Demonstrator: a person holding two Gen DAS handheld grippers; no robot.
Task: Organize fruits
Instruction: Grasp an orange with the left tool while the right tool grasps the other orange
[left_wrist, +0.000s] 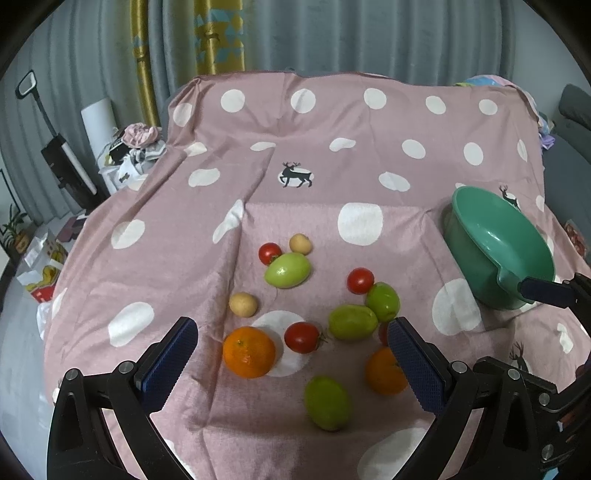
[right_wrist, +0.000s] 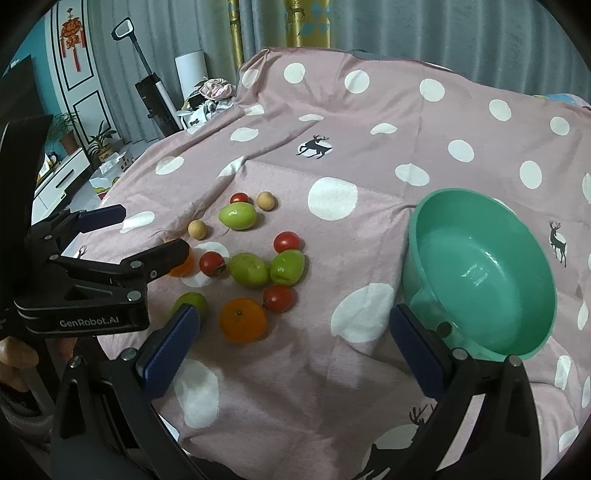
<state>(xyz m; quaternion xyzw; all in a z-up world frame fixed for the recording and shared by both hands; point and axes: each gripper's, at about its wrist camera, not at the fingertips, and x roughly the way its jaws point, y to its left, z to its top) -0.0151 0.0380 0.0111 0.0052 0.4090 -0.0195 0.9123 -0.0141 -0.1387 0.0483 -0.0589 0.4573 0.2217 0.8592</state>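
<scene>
Left tool spread apart, empty, over near fruit. Right tool spread apart, empty, beside green bowl at right.

Fruit loose on pink spotted cloth, bowl empty. Suggest: straddle near orange, squeeze gently, lift clear of cherry tomato beside it.

Left tool reads "GenRobot.AI".
</scene>
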